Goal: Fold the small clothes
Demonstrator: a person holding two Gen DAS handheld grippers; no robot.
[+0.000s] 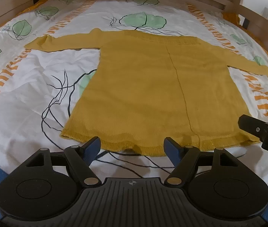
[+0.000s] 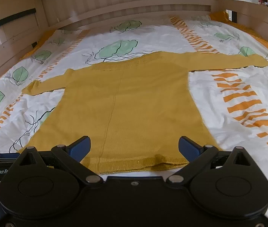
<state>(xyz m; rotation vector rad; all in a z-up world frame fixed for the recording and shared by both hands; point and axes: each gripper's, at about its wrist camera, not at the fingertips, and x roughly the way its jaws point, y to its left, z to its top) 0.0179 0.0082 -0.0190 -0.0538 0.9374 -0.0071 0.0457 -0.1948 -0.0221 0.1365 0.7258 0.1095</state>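
Note:
A small mustard-yellow knitted sweater (image 1: 149, 87) lies flat on the bed, hem toward me, both sleeves spread out to the sides. In the right wrist view the same sweater (image 2: 126, 102) fills the middle. My left gripper (image 1: 132, 147) hovers open just over the left part of the hem, nothing between its blue pads. My right gripper (image 2: 134, 147) is open above the right part of the hem, its pads apart from the knit. The right gripper's black body (image 1: 262, 130) shows at the right edge of the left wrist view.
The sweater rests on a white duvet (image 1: 30, 87) printed with green leaves and orange stripes. A wooden slatted bed frame (image 2: 134, 3) runs along the far side and both ends. The duvet is rumpled left of the sweater.

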